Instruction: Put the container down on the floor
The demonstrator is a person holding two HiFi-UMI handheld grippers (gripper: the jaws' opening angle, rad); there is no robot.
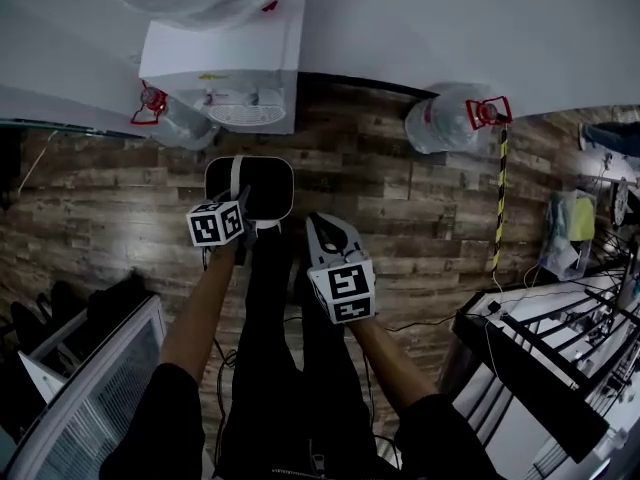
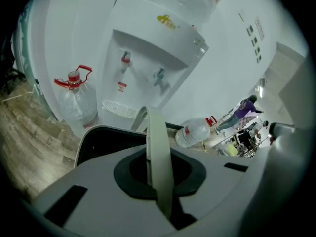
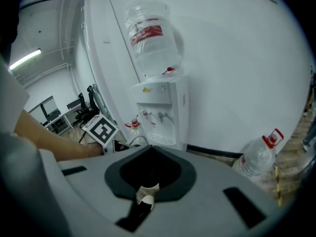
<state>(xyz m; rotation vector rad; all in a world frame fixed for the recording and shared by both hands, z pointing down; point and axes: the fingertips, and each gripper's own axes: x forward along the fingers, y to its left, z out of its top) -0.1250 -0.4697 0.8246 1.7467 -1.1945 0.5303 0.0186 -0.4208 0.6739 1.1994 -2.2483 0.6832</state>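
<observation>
The container (image 1: 249, 188) is a black bin with a white rim and a pale strap handle (image 1: 236, 180); it hangs over the wooden floor in front of the water dispenser. My left gripper (image 1: 243, 230) is shut on that handle. In the left gripper view the handle (image 2: 157, 147) runs up between the jaws, with the bin's dark opening (image 2: 101, 141) beyond them. My right gripper (image 1: 331, 236) hovers to the right of the bin, shut and holding nothing. In the right gripper view its tips (image 3: 146, 192) meet, and the left gripper's marker cube (image 3: 101, 130) shows at left.
A white water dispenser (image 1: 235, 63) stands against the wall just past the bin. Big water bottles lie on the floor at its left (image 1: 175, 120) and right (image 1: 448, 120). A yellow-black striped pole (image 1: 499, 198) and desk frames (image 1: 545, 353) are at right, a cabinet (image 1: 90, 388) at lower left.
</observation>
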